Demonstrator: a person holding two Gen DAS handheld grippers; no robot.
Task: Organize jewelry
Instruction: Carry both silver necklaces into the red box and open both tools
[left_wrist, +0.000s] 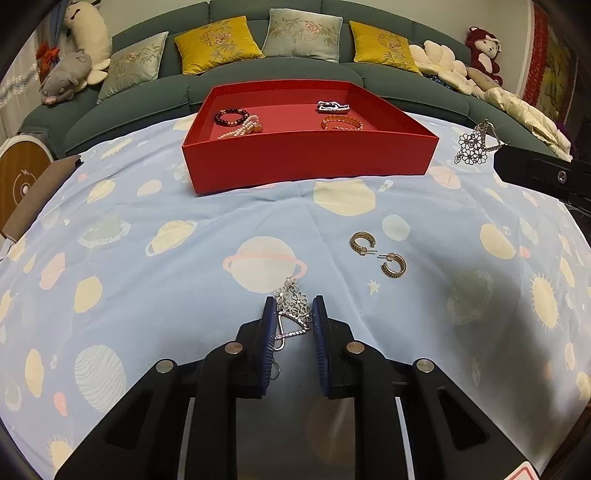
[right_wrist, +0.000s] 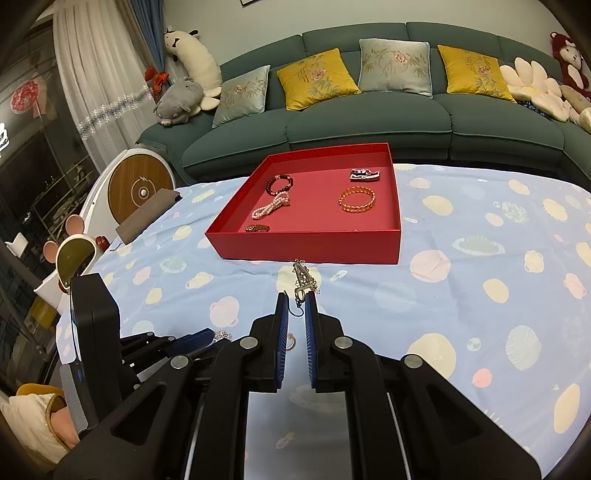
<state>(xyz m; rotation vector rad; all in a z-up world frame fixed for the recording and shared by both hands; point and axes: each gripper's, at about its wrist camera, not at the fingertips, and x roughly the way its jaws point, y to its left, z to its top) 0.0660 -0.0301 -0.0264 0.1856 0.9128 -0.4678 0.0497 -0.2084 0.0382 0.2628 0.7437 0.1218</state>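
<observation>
A red tray sits on the planet-print cloth and holds a dark bead bracelet, a pearl strand, an orange bangle and a silver piece. My left gripper is shut on a silver flower earring low over the cloth. My right gripper is shut on the matching silver earring, held in the air before the tray; it shows in the left wrist view too. Two gold hoop earrings lie on the cloth, right of the left gripper.
A green sofa with cushions and plush toys stands behind the table. A brown pad lies at the table's left edge, with a round white device beyond it. The left gripper's body is low left in the right wrist view.
</observation>
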